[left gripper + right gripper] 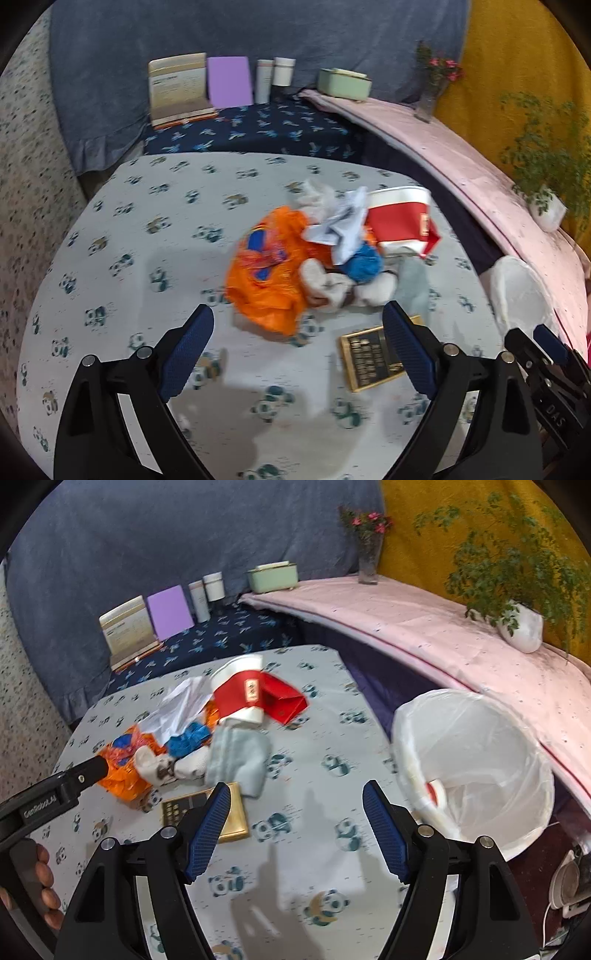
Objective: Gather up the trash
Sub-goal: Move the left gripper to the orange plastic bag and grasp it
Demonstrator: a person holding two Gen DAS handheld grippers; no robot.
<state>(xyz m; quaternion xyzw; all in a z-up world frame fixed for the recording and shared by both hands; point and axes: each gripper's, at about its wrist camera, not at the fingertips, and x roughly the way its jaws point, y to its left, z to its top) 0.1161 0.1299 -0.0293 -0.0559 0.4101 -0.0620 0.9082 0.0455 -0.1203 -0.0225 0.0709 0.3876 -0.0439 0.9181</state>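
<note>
On panda-print table [332,738]: one orange wrapper [266,280], one red-banded cup [240,692], two socks [328,286].

- Left gripper [299,354]: black plastic frame, curved arms, round silver screws at the pivots; fingers [186,354] faced with blue ribbed pads.
- Right gripper [297,830]: matched build, same blue pads.
- Left gripper body carried white lettering.
- Hand [44,886]: bare, no sleeve visible.

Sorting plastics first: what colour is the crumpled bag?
Orange with blue print: crumpled bag, clearest in the left wrist view.
</note>
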